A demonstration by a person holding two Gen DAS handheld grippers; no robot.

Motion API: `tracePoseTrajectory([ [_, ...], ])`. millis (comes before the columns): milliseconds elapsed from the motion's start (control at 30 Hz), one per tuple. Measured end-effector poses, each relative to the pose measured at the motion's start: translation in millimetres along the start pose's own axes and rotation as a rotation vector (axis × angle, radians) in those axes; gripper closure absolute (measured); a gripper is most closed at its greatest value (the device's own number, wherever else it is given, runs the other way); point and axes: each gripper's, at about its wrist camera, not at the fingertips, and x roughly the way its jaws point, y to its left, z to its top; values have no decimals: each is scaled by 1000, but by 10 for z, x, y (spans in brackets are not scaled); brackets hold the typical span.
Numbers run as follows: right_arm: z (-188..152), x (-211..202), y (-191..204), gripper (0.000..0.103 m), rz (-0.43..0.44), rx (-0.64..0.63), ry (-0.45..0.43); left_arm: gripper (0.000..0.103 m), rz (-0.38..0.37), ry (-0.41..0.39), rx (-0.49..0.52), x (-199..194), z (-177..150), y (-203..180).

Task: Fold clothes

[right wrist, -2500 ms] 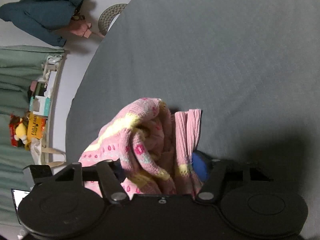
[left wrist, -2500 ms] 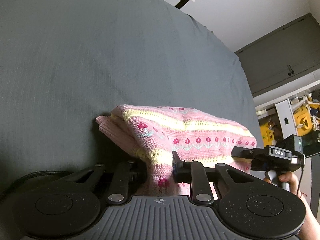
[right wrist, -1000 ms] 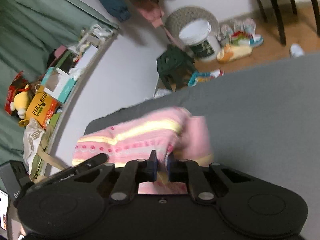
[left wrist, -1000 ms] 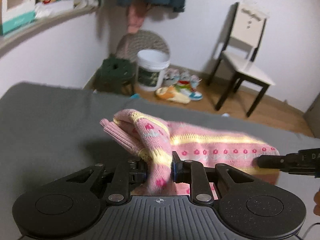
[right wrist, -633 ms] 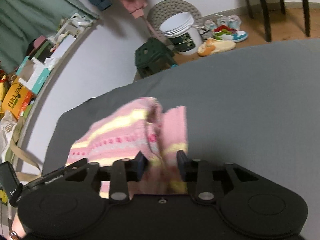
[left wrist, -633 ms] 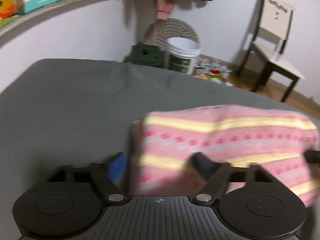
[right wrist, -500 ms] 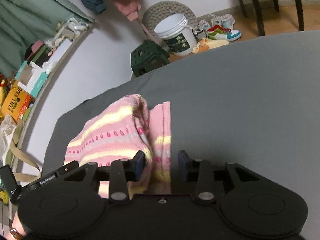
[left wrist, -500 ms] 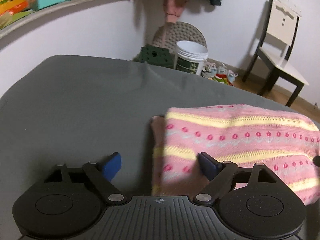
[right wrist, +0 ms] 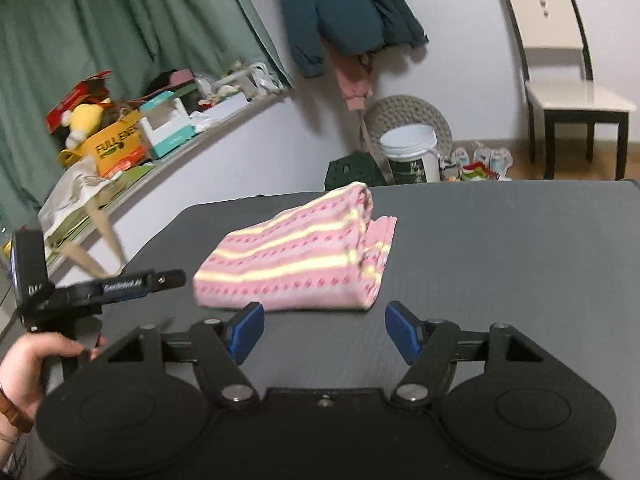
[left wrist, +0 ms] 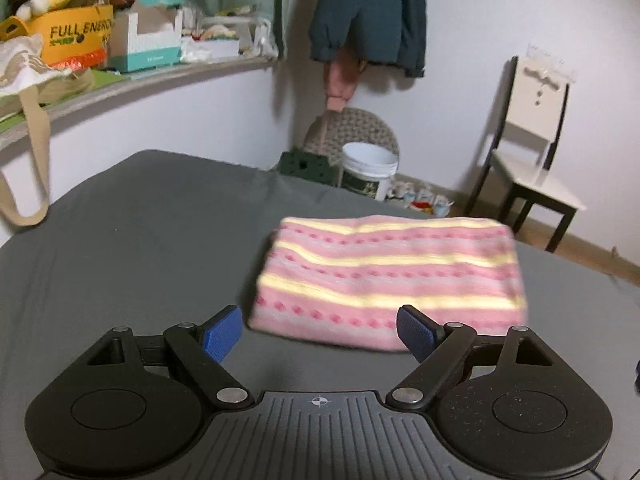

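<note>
Both tongs have let go of the sweater (left wrist: 384, 280) and drawn back from it since the earlier frames, when each was clamped on a bunch of the knit. Now the left tongs (left wrist: 320, 332) and the right tongs (right wrist: 324, 328) stand wide and hold nothing, their blue pads clear of the fabric.

That pink and yellow striped sweater lies as a compact folded bundle on the grey worktop (left wrist: 120, 248), toward the edge that faces the white bucket (left wrist: 370, 174). From the right wrist view the layers show at the sweater's right end, where a pink ribbed edge sticks out slightly from under the top layer (right wrist: 380, 240).

As a judgement, the sweater already lies as the task wants. If the fold is to be tidied, that ribbed edge is the spot to tuck, with a light pinch on the top layer alone so the stack beneath does not shift.

Each pair of tongs is held low and level on the near side of the sweater, pointing across it toward the bucket. A hand (right wrist: 32, 364) grips the handle of the left tongs, left of the sweater in the right wrist view.
</note>
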Motion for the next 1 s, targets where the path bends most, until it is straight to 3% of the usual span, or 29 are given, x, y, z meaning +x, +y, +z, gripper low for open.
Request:
tracePoseTrajectory([
  [33, -51, -112, 45, 30, -3, -6, -11, 14, -8, -6, 6, -120, -41, -54],
  [100, -130, -330, 108, 10, -15, -13, -46, 13, -24, -16, 19, -362, -124, -162],
  [167, -213, -539, 180, 0, -46, -22, -92, 12, -36, -24, 21, -575, -208, -251],
  [233, -293, -694, 216, 0, -58, -35, -114, 12, -56, -22, 7, -727, -316, -288],
  [433, -548, -913, 360, 0, -122, -83, -135, 11, 50, 31, 24, -942, -586, -397],
  [533, -696, -988, 421, 0, -144, -95, -132, 11, 68, 32, 31, -1111, -708, -411],
  [633, -838, -1073, 470, 0, -164, -106, -141, 11, 7, 24, -7, -1276, -837, -343],
  [767, -980, -1132, 515, 0, -176, -129, -130, 11, -183, 20, -165, -1405, -1008, -80],
  [867, -1051, -1151, 524, 0, -161, -155, -97, 11, -179, 49, -222, -1420, -1091, 3],
  [1000, -1138, -1240, 527, 0, -227, -130, -130, 11, -105, 98, -125, -1431, -1124, -113],
])
